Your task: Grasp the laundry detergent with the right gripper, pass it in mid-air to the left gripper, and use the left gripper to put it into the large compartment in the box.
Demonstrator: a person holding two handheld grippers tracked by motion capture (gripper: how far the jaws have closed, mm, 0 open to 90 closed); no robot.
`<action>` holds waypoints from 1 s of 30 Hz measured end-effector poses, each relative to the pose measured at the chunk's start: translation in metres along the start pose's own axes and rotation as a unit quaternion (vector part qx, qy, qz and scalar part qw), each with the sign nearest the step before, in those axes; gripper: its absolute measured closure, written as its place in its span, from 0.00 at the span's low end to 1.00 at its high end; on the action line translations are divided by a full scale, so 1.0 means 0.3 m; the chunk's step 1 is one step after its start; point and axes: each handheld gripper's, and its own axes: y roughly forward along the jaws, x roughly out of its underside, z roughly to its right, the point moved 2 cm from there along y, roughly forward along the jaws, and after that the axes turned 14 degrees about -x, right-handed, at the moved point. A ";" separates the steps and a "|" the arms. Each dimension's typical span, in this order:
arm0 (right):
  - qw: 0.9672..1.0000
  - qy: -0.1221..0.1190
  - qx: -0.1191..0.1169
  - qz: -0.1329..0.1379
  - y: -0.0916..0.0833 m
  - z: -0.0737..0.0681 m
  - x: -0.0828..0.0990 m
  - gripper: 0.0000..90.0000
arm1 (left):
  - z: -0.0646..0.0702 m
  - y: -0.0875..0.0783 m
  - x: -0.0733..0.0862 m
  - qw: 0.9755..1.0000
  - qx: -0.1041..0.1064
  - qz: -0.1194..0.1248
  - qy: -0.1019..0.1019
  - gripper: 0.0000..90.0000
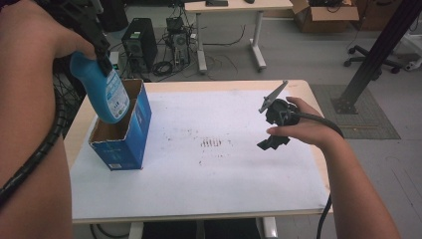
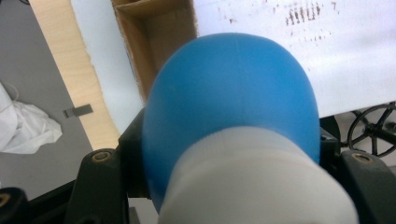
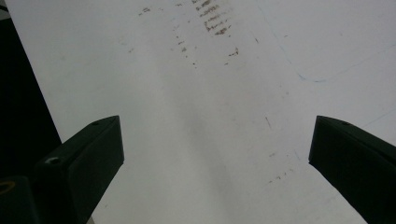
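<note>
1. we see the open blue carton (image 1: 124,137) standing near the bench's (image 1: 199,211) left edge, its brown inside showing from above; right of it the white sheet (image 1: 224,174) lies wide and bare as far as the right gripper (image 1: 273,142).
2. the left gripper (image 1: 97,37) holds a blue bottle (image 1: 107,94) tilted over the carton's mouth, the bottle's lower end dipping into the opening; its fingers are clamped on the bottle near the white cap (image 2: 252,182), which sits close to that gripper's camera.
3. the right gripper hovers above the sheet's right half, well apart from the carton, with its fingers (image 3: 88,154) spread wide and nothing between them.
4. the sheet carries a patch of small brown marks (image 1: 211,143) near its middle (and a few faint blue lines in the right gripper view).
5. beyond the bench we see a grey floor, a computer tower (image 1: 139,42), tangled cables, another desk and a cardboard box (image 1: 326,15).
6. the bottle is glossy blue with a printed label (image 1: 118,97).
</note>
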 end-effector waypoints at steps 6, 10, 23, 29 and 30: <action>1.000 -0.003 0.001 -0.001 -0.003 0.002 -0.005 0.04 | -0.040 0.035 -0.009 1.000 -0.014 -0.005 -0.023 0.42; 1.000 -0.001 0.001 0.000 -0.004 0.003 -0.008 0.04 | -0.054 0.053 -0.012 0.999 -0.015 -0.005 -0.028 0.42; 1.000 -0.003 -0.003 -0.013 -0.008 0.001 -0.013 0.04 | -0.085 0.178 -0.019 0.999 -0.007 -0.015 -0.037 0.42; 1.000 -0.008 -0.006 -0.028 -0.009 -0.002 -0.019 0.04 | -0.084 0.246 -0.023 0.999 -0.004 -0.025 -0.035 0.42; 1.000 -0.008 -0.006 -0.028 -0.009 -0.002 -0.019 0.04 | -0.081 0.261 -0.025 0.999 -0.005 -0.028 -0.035 0.42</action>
